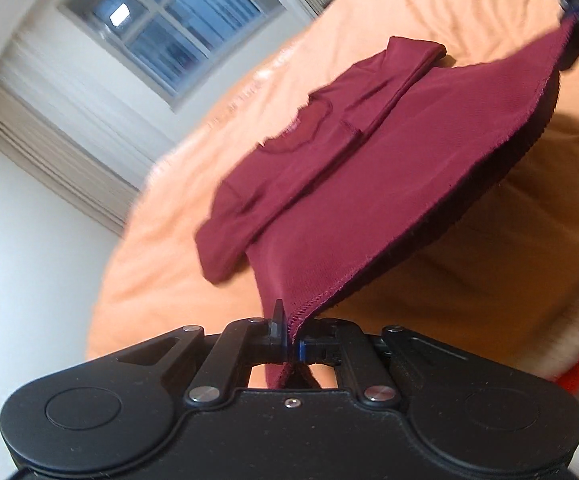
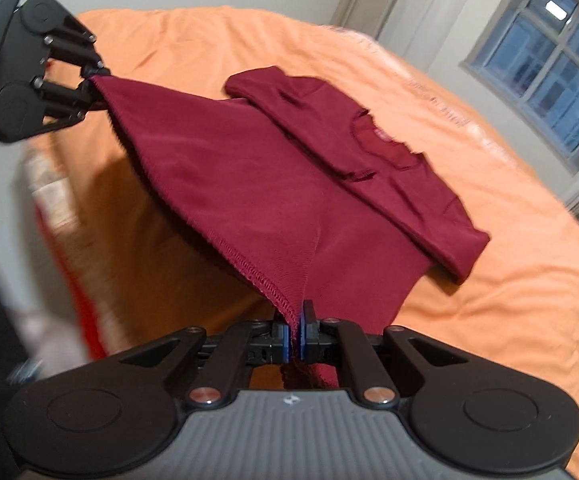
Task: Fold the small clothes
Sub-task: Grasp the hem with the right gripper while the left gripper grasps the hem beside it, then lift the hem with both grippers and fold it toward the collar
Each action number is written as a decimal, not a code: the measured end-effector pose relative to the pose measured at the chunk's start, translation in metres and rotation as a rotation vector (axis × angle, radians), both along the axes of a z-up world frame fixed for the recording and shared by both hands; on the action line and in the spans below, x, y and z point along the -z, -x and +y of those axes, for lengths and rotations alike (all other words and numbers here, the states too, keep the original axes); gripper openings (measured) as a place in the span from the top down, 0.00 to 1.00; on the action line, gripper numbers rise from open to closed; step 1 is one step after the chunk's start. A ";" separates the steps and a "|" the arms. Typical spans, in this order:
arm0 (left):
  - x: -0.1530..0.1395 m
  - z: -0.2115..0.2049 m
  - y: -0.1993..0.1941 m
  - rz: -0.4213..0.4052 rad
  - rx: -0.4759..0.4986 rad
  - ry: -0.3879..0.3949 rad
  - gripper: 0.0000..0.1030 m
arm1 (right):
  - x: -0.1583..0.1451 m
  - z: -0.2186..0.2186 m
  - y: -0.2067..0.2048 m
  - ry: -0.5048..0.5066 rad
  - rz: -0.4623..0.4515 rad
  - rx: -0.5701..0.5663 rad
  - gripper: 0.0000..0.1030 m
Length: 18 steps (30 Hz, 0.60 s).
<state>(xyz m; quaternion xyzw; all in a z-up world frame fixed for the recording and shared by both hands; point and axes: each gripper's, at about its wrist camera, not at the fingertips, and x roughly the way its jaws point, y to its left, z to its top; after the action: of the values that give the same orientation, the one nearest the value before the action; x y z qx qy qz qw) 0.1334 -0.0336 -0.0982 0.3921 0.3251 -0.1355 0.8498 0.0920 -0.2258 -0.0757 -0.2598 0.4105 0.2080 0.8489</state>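
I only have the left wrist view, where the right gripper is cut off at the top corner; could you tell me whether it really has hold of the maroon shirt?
Observer: Yes. In the right wrist view the right gripper has its jaws shut on one hem corner of the maroon shirt.
Operator: Thank you. Is there cloth through the jaws?
Observer: A small bunch of cloth pokes out behind them, towards the camera.
Operator: And how does my left gripper look from outside?
Observer: The left gripper pinches the other hem corner, and the hem between the two is lifted clear of the orange bedcover.
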 end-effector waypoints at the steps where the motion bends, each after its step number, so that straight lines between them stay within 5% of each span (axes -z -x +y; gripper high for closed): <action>1: -0.007 0.002 0.009 0.039 -0.002 0.015 0.96 | -0.002 -0.002 0.012 -0.018 0.029 -0.012 0.95; 6: -0.025 0.007 0.048 0.198 0.025 0.049 0.96 | -0.009 -0.007 0.058 -0.057 0.142 -0.023 0.95; 10: -0.025 0.021 0.021 0.299 -0.144 0.155 0.96 | -0.008 -0.011 0.058 -0.127 0.163 0.050 0.95; 18: -0.056 0.019 -0.021 0.280 -0.175 0.261 0.96 | -0.026 -0.014 0.023 -0.084 0.014 0.069 0.94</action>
<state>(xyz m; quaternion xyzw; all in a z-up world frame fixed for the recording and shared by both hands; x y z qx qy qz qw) 0.1547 -0.0142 -0.0424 0.2266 0.4525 -0.1554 0.8484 0.0689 -0.2402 -0.0493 -0.2083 0.4162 0.1972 0.8628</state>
